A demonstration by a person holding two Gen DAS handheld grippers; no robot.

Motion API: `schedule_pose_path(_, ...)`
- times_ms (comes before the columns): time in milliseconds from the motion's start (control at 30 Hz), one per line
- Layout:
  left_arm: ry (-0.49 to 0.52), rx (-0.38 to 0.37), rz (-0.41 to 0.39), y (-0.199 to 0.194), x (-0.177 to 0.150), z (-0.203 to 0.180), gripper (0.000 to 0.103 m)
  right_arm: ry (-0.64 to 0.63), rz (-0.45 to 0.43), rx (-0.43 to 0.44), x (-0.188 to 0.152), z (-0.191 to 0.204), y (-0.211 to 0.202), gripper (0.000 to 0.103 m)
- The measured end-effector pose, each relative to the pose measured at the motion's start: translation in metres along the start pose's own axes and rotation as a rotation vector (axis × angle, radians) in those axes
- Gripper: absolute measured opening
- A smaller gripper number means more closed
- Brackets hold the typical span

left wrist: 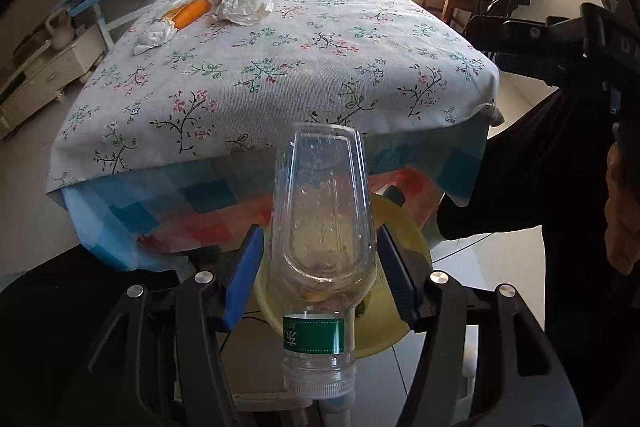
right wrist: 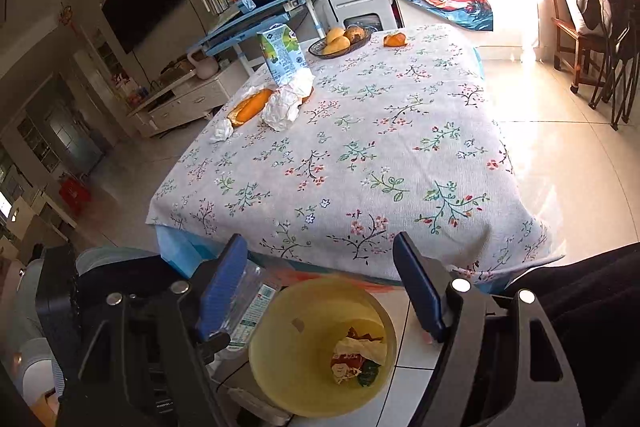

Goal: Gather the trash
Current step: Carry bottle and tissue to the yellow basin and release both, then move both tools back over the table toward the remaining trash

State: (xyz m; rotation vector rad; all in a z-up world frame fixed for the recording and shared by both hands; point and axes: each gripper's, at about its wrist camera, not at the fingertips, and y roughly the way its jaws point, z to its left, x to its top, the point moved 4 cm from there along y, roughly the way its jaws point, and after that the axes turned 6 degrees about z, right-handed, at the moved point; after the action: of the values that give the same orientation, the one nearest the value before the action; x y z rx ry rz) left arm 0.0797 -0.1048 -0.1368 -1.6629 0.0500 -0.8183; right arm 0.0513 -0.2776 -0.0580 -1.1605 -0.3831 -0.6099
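Observation:
In the left wrist view a clear plastic bottle (left wrist: 324, 211) with a green label lies along my left gripper (left wrist: 322, 267), cap end toward the camera. Both blue pads (left wrist: 246, 275) press its sides. It hangs just over a yellow bin (left wrist: 404, 243) standing on the floor in front of the table. In the right wrist view my right gripper (right wrist: 320, 263) stands open over the same yellow bin (right wrist: 288, 359) with nothing between its fingers. Wrappers (right wrist: 356, 355) lie in the bin. The bottle (right wrist: 250, 301) shows beside my left finger.
The table (right wrist: 380, 155) has a floral cloth. At its far left are a juice carton (right wrist: 282, 53), crumpled white paper (right wrist: 286, 103), an orange item in a wrapper (right wrist: 250, 107) and a tissue (right wrist: 221, 130). A fruit bowl (right wrist: 340, 41) stands at the back. A person's dark sleeve (left wrist: 560, 167) is on the right.

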Motion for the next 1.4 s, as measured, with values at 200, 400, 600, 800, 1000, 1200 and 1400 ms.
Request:
schedule_pose_path(200,-0.035,0.029,-0.064,-0.015,0.004,0.007,0.069,-0.007,-0.021,-0.006,0.001,0.003,-0.004,0.075)
schedule_pose_path(400,-0.053,0.104,-0.129,-0.027,0.006,0.012,0.081,-0.023,-0.036,-0.028,-0.004,0.005,-0.007,0.075)
schedule_pose_path(600,-0.095,0.155,-0.170,-0.036,0.006,0.022,0.085,-0.060,-0.040,-0.057,-0.007,0.013,-0.007,0.076)
schedule_pose_path(800,-0.132,0.178,-0.194,-0.042,0.004,0.031,0.090,-0.089,-0.041,-0.077,-0.009,0.020,-0.007,0.076)
schedule_pose_path(1000,-0.151,0.191,-0.210,-0.047,0.001,0.035,0.094,-0.113,-0.040,-0.089,-0.014,0.027,-0.007,0.076)
schedule_pose_path(1200,-0.164,0.195,-0.215,-0.050,-0.002,0.039,0.096,-0.133,-0.037,-0.097,-0.017,0.033,-0.007,0.076)
schedule_pose_path(1400,-0.171,0.194,-0.218,-0.052,-0.004,0.039,0.096,-0.148,-0.033,-0.104,-0.019,0.038,-0.006,0.076)
